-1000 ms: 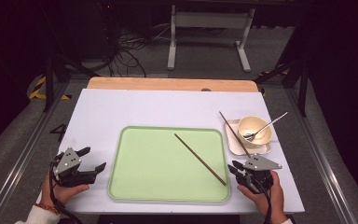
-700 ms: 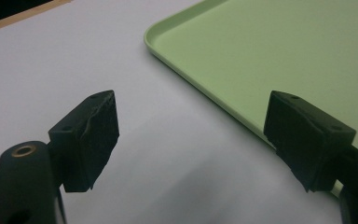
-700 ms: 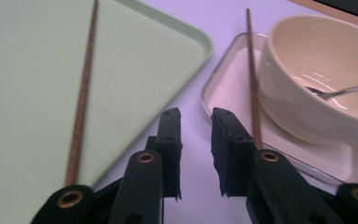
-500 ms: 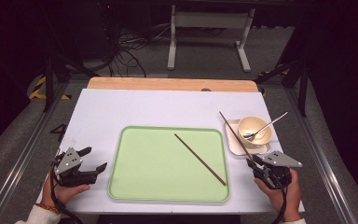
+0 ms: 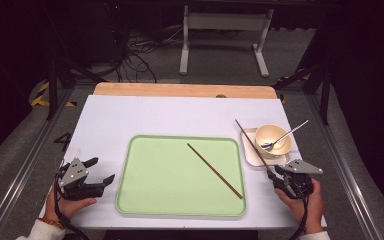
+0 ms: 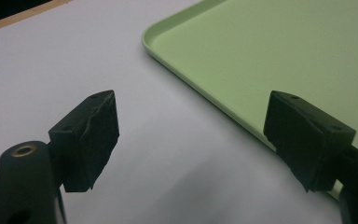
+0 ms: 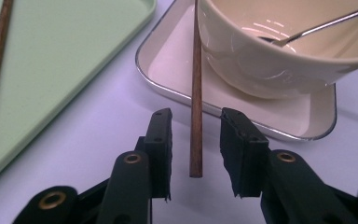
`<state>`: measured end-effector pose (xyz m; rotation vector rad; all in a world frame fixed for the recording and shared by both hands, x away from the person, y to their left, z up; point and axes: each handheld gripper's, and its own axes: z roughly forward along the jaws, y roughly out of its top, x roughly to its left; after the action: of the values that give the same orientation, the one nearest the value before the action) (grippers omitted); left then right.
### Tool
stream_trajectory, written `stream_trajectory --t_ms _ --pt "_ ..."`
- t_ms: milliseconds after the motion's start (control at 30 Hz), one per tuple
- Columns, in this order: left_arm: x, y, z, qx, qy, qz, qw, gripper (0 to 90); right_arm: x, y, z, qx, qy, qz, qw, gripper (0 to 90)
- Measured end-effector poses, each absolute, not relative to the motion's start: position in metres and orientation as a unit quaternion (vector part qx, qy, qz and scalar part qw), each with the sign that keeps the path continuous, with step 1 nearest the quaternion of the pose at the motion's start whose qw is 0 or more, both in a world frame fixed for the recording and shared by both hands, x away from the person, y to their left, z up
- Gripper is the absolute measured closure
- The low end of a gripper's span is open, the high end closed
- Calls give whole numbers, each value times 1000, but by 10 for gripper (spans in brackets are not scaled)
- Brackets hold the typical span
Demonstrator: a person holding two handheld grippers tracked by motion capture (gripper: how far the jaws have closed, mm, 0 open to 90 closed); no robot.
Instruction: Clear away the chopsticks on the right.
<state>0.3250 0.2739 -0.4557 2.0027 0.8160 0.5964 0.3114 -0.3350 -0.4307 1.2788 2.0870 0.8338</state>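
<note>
Beside the white dish, the right gripper has just been opening, jaws straddling a chopstick untouched

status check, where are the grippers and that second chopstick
Right gripper fingers just opening, straddling the chopstick, pads clear of it. Chopstick leans on the small dish beside the bowl. Left gripper open, idle beside the green tray. Nothing in the way.
</note>
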Motion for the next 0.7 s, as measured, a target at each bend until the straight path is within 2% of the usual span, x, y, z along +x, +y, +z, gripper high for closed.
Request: stream_trajectory --t_ms 400,700 --pt "324 274 -455 804 326 239 436 189 321 -337 -441 497 771 296 265 658" --pt "324 274 -455 803 325 237 439 190 324 -338 -446 505 771 293 254 771"
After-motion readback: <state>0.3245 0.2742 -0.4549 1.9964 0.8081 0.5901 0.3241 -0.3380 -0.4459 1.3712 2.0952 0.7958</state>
